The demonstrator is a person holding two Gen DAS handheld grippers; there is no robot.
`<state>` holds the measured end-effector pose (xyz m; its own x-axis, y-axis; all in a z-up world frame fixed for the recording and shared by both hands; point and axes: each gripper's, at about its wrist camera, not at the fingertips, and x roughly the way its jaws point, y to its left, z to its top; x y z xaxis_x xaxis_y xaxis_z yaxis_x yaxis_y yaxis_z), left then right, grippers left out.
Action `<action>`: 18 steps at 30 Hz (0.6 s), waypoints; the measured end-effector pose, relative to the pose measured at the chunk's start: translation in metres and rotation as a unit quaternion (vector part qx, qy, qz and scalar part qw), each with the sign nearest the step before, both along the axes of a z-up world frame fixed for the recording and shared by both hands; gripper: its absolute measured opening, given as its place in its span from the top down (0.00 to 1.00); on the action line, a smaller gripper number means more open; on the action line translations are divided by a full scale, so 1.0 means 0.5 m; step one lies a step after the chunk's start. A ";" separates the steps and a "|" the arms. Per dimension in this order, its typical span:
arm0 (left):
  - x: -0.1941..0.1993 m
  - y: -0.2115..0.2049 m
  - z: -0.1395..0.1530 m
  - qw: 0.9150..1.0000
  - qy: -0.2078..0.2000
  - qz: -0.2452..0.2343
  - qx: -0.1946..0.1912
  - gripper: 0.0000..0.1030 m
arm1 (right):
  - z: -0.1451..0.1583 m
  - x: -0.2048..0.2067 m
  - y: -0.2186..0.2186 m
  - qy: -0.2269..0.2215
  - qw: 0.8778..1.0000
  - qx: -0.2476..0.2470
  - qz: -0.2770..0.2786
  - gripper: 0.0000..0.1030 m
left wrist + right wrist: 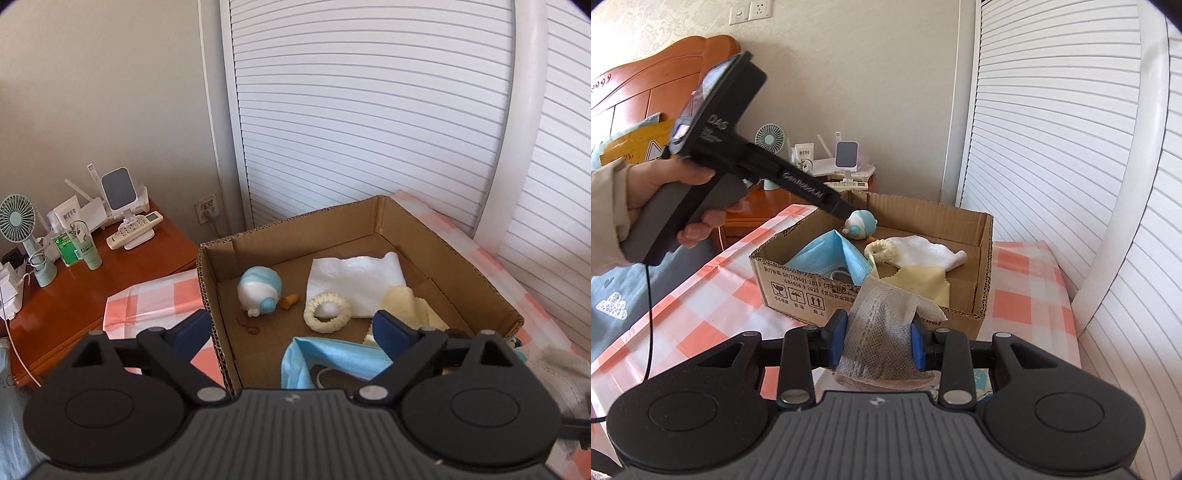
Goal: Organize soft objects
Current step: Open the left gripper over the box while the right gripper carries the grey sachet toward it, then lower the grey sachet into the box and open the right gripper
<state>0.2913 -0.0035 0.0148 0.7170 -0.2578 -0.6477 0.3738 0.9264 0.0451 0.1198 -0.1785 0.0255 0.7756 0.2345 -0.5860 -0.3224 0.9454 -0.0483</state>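
A cardboard box (465, 258) (798, 284) sits on the checked cloth. In it lie a blue face mask (325, 358) (827, 254), a white towel (354, 277) (923, 251), a cream knitted ring (327, 312) (881, 251), a yellow cloth (406, 302) (919, 280) and a blue-white plush ball (258, 288) (862, 221). My left gripper (291, 330) is open and empty above the box's near-left part. My right gripper (879, 341) is shut on a grey mesh cloth (882, 336), held in front of the box's near wall.
A wooden bedside table (122, 273) at the left carries a small fan (18, 229), tubes, a remote and a phone stand. White louvred doors (369, 110) stand behind the box. A wooden headboard (646, 74) is at the left. A patterned item (982, 380) lies under the right gripper.
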 end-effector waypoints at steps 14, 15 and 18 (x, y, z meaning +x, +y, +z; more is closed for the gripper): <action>-0.225 0.043 0.036 1.000 -0.008 0.021 -0.016 0.01 | 0.016 0.062 0.011 0.004 1.000 -0.003 -0.002 0.62; -0.239 0.047 0.035 0.999 -0.009 0.030 -0.019 0.01 | 0.017 0.071 0.012 0.004 1.000 -0.003 -0.003 0.62; -0.274 0.058 0.029 0.998 -0.007 0.051 -0.026 0.01 | 0.023 0.118 0.014 0.009 1.000 -0.004 -0.004 0.62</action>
<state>0.1543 0.0254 0.0294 0.7493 -0.2172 -0.6255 0.2779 0.9606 -0.0007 0.1790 -0.1717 0.0372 0.7668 0.2246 -0.6013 -0.3164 0.9473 -0.0497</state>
